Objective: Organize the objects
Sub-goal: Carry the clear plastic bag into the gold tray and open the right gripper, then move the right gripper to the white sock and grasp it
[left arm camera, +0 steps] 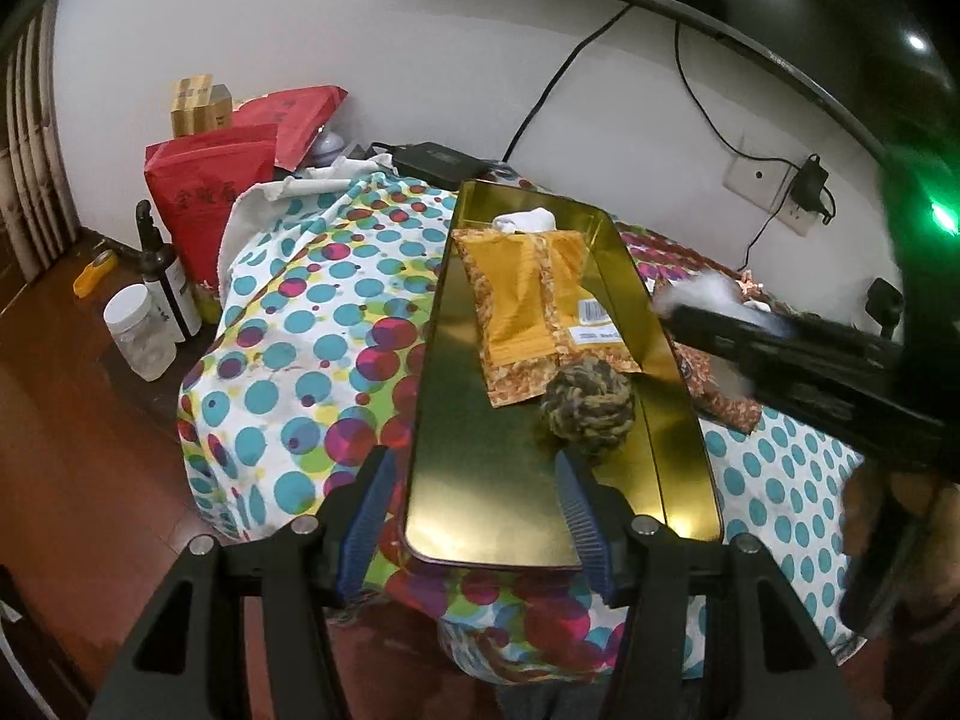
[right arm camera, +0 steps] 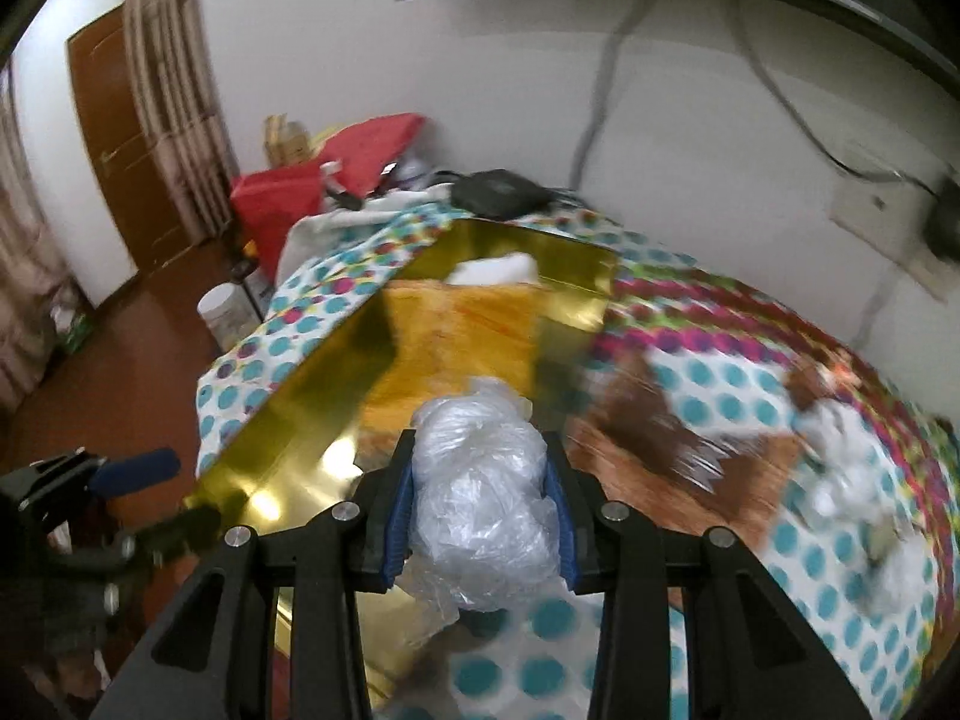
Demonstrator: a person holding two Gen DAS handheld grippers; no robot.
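Right gripper (right arm camera: 483, 504): clamped on a crumpled clear plastic bag (right arm camera: 480, 480), which bulges out above and below the blue pads (right arm camera: 399, 516). It hangs over the near end of the gold tin tray (right arm camera: 288, 420).
Risk at the right gripper: the bag is slippery and springy, so on release it could puff up and roll over the tray's low wall onto the polka-dot cloth (right arm camera: 690, 384). Letting go too high would cause that.
Left gripper (left arm camera: 474, 510): tongs spread wide and holding nothing, astride the near left corner of the tray, one finger outside the wall, the other over the tray floor.
Risk at the left gripper: a nudge there could slide the tray on the loose cloth and off the near edge.
Rope-knot ball (left arm camera: 588, 411): inside the tray, near the left gripper's inner finger. It would roll if the tray jolts.
Orange packet (left arm camera: 540, 312): flat in the tray's middle, just beyond the ball, which overlaps its near end.
White folded item (left arm camera: 522, 219): at the tray's far end; possibly cloth or tissue, the view is too soft to say.
Leftover clutter: brown and white pieces lie on the cloth right of the tray, blurred in the right wrist view and not yet tidied.
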